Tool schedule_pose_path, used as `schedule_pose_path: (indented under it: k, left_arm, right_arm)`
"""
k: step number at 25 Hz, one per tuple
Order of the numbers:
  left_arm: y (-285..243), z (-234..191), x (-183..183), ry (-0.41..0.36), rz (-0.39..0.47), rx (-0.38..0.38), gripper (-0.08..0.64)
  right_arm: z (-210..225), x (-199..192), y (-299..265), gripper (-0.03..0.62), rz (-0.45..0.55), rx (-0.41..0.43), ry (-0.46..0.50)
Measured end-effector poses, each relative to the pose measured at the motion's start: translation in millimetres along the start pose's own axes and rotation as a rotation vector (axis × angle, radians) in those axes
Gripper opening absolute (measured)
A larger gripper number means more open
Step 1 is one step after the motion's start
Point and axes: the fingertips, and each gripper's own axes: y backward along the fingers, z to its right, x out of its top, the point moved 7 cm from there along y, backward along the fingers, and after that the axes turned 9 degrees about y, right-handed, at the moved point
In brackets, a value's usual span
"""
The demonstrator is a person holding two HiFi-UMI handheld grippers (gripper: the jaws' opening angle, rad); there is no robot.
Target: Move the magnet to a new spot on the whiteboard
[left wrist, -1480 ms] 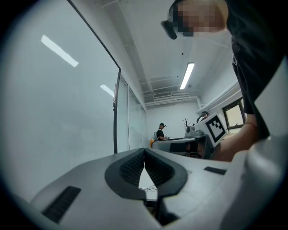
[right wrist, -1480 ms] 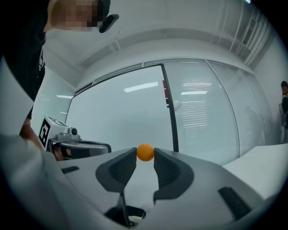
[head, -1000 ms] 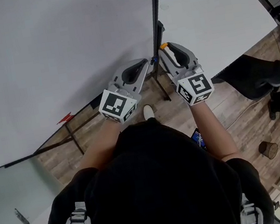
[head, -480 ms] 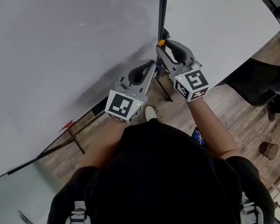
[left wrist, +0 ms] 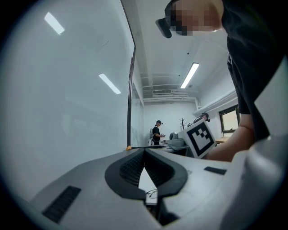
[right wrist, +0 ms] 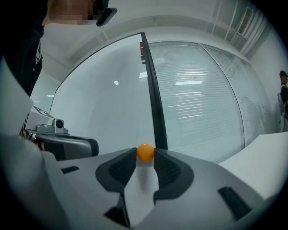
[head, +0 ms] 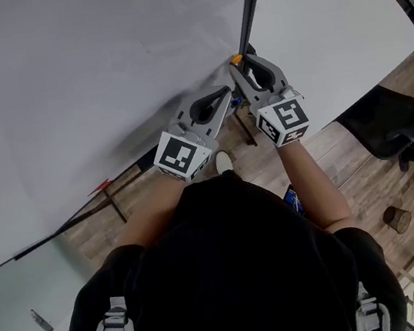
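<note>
The head view looks steeply down from above the person [head: 232,274] onto the left gripper [head: 224,94], the right gripper [head: 240,62], the whiteboard [head: 75,72] and the wooden floor [head: 348,169]. The left gripper view rides low and faces level along its jaws, with the whiteboard close at its left. The right gripper view faces the whiteboard's dark edge [right wrist: 154,112] from close by. All three views share the whiteboard, and each gripper view catches the other gripper.
</note>
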Motion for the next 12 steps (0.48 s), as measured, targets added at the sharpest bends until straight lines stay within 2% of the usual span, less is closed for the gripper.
schedule_pose_path:
  k: [12]
  left_arm:
    - [4.2,-6.4,-0.3,0.009,-0.002,0.002,0.005]
  right_arm:
    - [-2.8,0.6,-4.9,0.12,-0.004,-0.018,0.009]
